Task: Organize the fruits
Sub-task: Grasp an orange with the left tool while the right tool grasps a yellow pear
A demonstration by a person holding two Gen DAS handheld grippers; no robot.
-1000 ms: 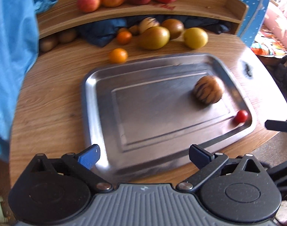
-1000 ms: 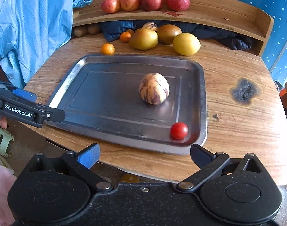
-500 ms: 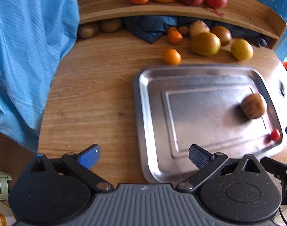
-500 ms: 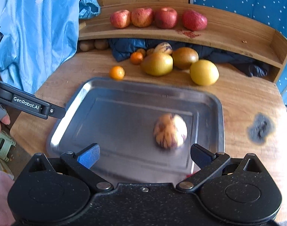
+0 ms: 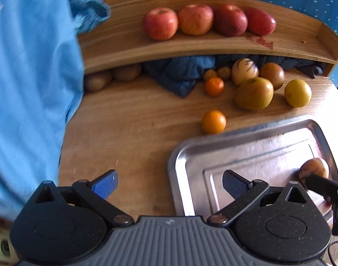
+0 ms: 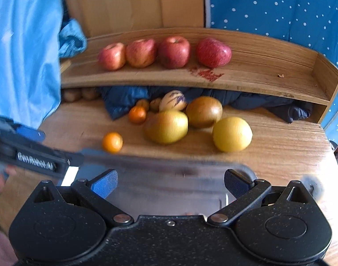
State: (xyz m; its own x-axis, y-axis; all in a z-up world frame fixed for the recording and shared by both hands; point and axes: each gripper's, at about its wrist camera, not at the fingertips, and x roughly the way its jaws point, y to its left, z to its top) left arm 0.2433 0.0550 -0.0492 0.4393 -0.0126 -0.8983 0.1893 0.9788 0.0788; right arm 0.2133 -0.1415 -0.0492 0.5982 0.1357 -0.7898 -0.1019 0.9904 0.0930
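- On the table, loose fruit, front row: one small orange just beside the far rim of the steel tray; a second small orange behind it; a large green-yellow fruit, a brown round fruit, a yellow fruit and a striped melon grouped near the dark blue cloth.
- Shelf above: four red apples in a row, touching or nearly so.
- Tray contents: one striped fruit at its right end, seen from the left wrist; the rest of the tray bare.
- Left tongs: spread wide, holding nothing, hanging over the table edge beside the tray's near-left corner.
- Right tongs: spread wide, holding nothing, over the tray and pointed at the fruit group.
- Step in hand, as judged: reaching for the next loose fruit to bring to the tray.
- Handling advice: take the nearest small orange first; straddle it at its widest girth, close gently, since round fruit may roll off the pads.
- Caution: both views are blurred; settle the tongs before closing, and set fruit down apart from the striped one.
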